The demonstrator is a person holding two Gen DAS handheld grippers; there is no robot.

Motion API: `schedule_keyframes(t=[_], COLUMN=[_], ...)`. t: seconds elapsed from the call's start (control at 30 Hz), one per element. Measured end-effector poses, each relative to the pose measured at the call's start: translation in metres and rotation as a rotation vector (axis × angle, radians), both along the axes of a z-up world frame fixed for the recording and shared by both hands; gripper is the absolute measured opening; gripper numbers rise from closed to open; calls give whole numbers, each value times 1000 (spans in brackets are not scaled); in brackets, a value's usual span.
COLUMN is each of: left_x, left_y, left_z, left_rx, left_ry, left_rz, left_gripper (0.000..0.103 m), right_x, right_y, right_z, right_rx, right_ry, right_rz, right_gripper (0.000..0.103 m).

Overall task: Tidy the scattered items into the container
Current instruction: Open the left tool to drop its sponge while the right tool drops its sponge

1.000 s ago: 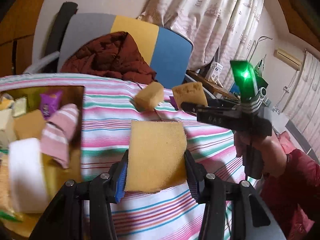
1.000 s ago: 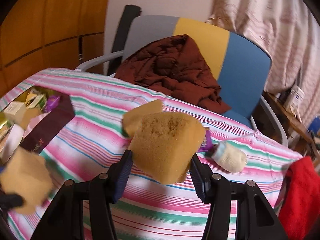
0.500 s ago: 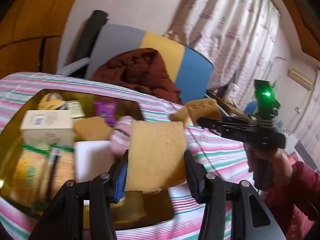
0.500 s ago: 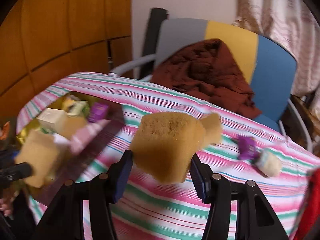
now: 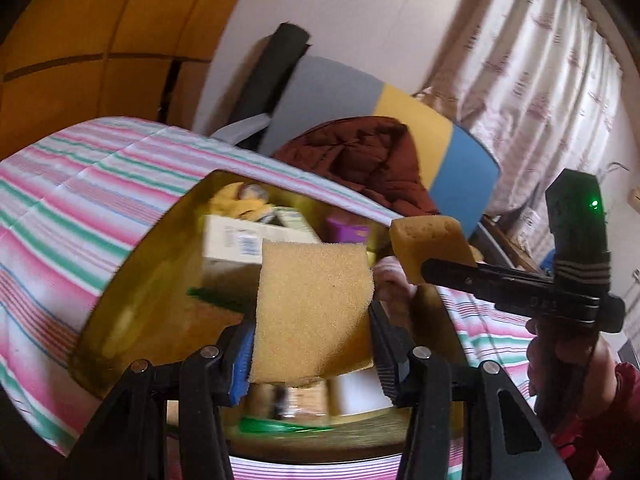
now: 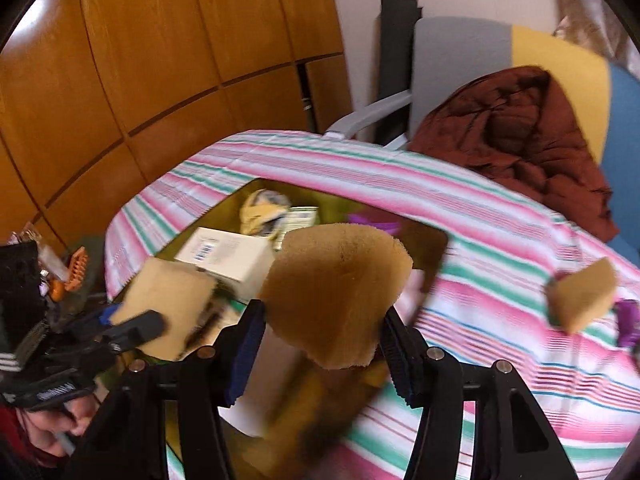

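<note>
My left gripper is shut on a flat yellow sponge, held above the gold-lined box on the striped tablecloth. My right gripper holds a thicker tan sponge over the same box's right part. Its jaws are opening, with the pads still touching the sponge's sides. In the left wrist view, the right gripper's sponge hangs just to the right. Inside the box lie a white carton, a yellow packet and a purple packet.
Another tan sponge and a purple packet lie on the striped cloth at the right. Behind the table stands a grey, yellow and blue chair with a brown jacket. Wooden panels fill the left.
Both grippers have swung left from over the bare cloth to above the box, each still carrying its sponge. The box has come to fill the middle of both views.
</note>
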State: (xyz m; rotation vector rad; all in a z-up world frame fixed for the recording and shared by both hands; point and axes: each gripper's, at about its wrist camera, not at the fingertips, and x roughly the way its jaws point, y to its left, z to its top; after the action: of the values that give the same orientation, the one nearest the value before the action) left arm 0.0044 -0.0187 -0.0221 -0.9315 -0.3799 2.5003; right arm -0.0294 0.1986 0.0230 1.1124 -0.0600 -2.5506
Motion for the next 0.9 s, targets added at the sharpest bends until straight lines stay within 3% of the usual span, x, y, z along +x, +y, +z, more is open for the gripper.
schedule_keyframes(t=[0.1, 0.23, 0.37, 0.47, 0.73, 0.9], left_x=[-7, -9, -5, 0, 15, 13], left_y=[-7, -10, -17, -18, -8, 11], left_z=[-8, -13, -8, 2, 26, 31], left_rx=[-18, -40, -30, -25, -9, -23], left_ry=[-35, -67, -49, -7, 91, 74], left_rz=[8, 43, 66, 84, 108, 72], left_gripper=[53, 57, 62, 67, 68, 68], right_x=[-11, -28, -30, -18, 15, 30], right_y=[-14, -26, -22, -11, 38, 84], right_z=[-7, -17, -19, -12, 4, -1], right_rx=[-25, -65, -109, -133, -90, -88], right_ry=[-34, -87, -112, -82, -25, -40], right_rz=[6, -20, -60, -85, -142, -223], right_gripper=[59, 70, 75, 85, 88, 88])
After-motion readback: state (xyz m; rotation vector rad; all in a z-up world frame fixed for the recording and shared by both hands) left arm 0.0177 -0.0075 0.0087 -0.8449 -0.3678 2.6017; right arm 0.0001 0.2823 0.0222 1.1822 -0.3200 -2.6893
